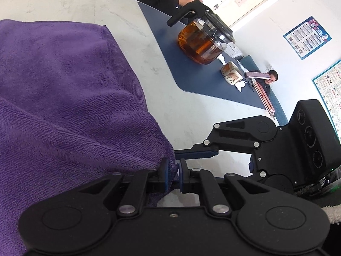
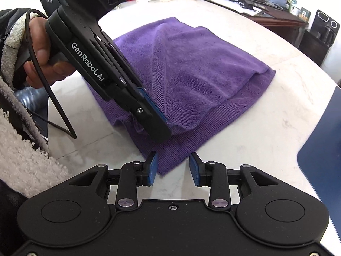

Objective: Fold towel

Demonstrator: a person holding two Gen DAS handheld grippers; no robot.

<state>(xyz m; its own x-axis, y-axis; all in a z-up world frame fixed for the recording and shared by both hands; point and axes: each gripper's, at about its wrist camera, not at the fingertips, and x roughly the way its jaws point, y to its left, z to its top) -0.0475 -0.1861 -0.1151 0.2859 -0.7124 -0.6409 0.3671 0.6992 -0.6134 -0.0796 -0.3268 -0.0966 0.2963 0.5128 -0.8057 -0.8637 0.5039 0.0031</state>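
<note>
I have the purple towel (image 2: 191,68) lying on the pale table (image 2: 266,128), already doubled over once, its top layer set slightly back from the lower one along the near edge. My left gripper (image 1: 172,176) is pinched tight on a corner of that top layer, which it holds bunched just above the lower layer. My right gripper (image 2: 173,169) stands spread, its blue pads (image 2: 152,170) either side of the lower layer's near corner and gripping nothing; from the left wrist view I can't quite tell whether it brushes the cloth. I judge the fold is being laid down. Next I should lower and release the left corner squarely, keeping clear of the teapot (image 1: 204,40) on the blue mat (image 1: 191,76).
</note>
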